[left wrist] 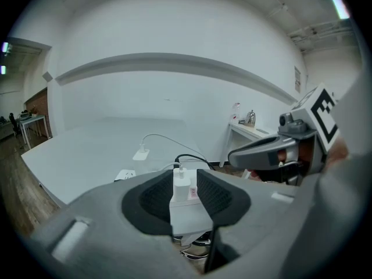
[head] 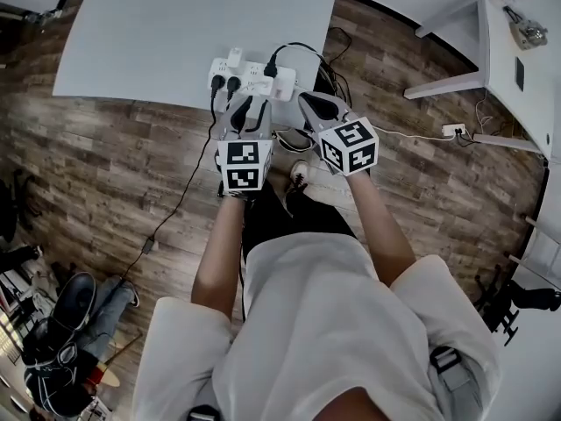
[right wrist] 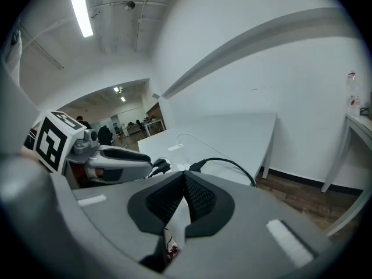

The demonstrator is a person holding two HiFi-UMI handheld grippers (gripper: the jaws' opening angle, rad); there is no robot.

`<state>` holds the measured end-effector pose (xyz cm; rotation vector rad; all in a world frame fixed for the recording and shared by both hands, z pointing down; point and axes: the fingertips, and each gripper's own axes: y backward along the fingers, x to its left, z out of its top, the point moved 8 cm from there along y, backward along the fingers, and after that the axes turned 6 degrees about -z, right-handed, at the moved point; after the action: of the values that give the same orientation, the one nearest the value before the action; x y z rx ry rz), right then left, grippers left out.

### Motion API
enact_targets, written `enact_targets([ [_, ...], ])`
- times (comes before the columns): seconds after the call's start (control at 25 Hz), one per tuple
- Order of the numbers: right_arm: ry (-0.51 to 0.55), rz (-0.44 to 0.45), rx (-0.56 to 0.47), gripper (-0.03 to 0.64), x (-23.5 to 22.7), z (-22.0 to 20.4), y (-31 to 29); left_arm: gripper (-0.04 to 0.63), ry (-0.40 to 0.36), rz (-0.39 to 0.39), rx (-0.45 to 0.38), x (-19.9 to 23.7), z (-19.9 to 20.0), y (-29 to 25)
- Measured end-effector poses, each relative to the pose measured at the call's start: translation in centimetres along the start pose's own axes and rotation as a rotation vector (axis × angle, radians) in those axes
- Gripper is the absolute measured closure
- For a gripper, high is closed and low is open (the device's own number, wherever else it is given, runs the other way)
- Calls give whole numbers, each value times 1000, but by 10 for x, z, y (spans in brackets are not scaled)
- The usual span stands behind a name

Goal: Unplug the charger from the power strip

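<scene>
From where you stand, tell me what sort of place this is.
Most likely an office or lab workspace. There is a large white table with a power strip at its edge, a wood-look floor with cables trailing across it, and a second white desk off to the right.

Readable text: none.
Left cube (head: 244,165), right cube (head: 350,145): square black-white markers, no letters.
Charger (left wrist: 180,192), between left claw (left wrist: 185,171) jaws: reddish print, illegible.

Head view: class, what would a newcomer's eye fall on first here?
The left gripper and right gripper, each with a black-and-white marker cube, sit side by side at centre. Just beyond them a white power strip lies at the near edge of the white table.
</scene>
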<state>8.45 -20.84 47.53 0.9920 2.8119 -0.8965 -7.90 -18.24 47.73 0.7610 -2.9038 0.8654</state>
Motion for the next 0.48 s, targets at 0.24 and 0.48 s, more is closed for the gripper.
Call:
enact_targets([
  [0.24,-3,-4,61,614,-17,-19,-32,463,-29,-10,54,6,-6,-26],
  [0.48,-38,16,74,614,-29,-29,-53,446,-55,-16,97,7,-15,-43],
])
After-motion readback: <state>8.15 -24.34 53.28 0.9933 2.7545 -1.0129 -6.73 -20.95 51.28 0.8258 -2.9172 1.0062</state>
